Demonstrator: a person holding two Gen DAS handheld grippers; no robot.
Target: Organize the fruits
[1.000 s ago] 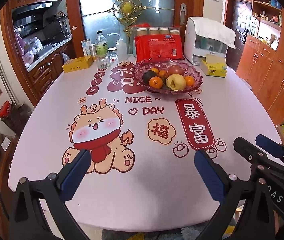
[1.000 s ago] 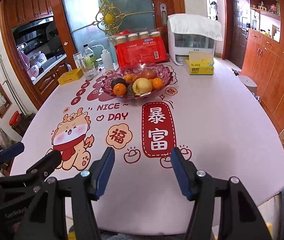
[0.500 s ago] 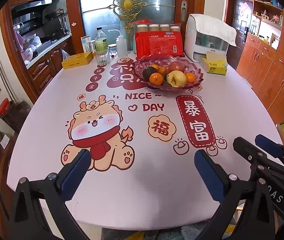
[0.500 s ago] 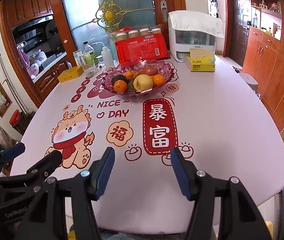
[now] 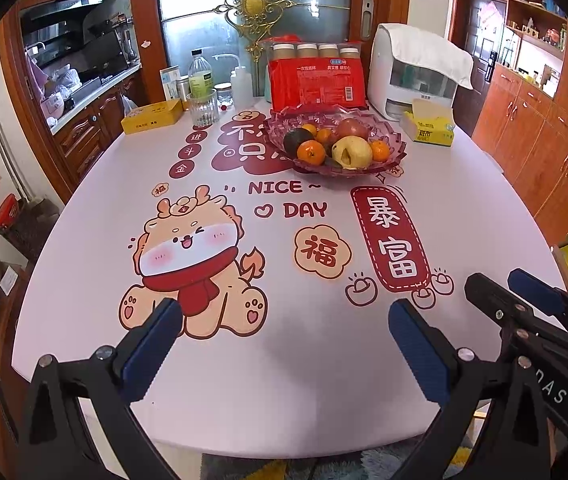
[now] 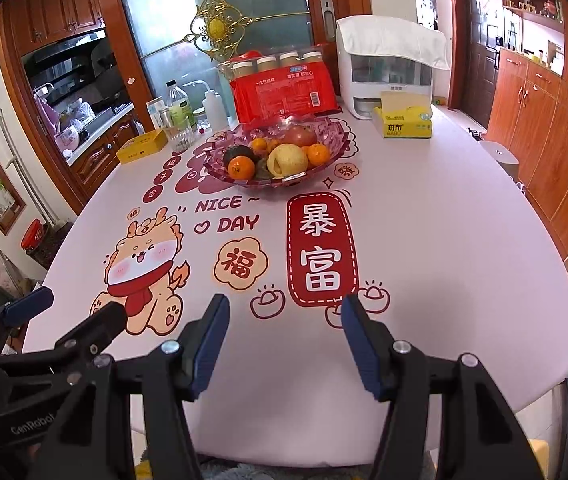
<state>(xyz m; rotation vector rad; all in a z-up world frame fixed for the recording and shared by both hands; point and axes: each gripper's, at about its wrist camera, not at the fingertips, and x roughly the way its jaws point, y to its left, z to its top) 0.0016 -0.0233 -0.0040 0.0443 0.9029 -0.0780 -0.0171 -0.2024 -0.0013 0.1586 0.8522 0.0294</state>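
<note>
A purple glass fruit bowl (image 5: 394,148) (image 6: 338,138) stands at the far middle of the table. In it lie a yellow pear (image 5: 350,152) (image 6: 288,159), several oranges (image 5: 311,151) (image 6: 241,169), a dark avocado (image 5: 298,138) and a red apple (image 5: 352,128). My left gripper (image 5: 284,316) hangs open over the table's near edge, nothing between its fingers. My right gripper (image 6: 284,308) is open too, also empty, at the near edge. Each gripper shows at the side of the other's view.
The table (image 5: 464,208) wears a pink printed cloth. Behind the bowl stand a red pack of cups (image 5: 316,80), a white appliance (image 5: 416,76), a yellow tissue box (image 5: 428,128), a glass (image 5: 203,108), bottles and a yellow box (image 5: 152,117). Wooden cabinets (image 6: 544,120) line the right.
The views have shifted slightly; the table and bowl sit a little lower in frame. Both grippers stay open and empty.
</note>
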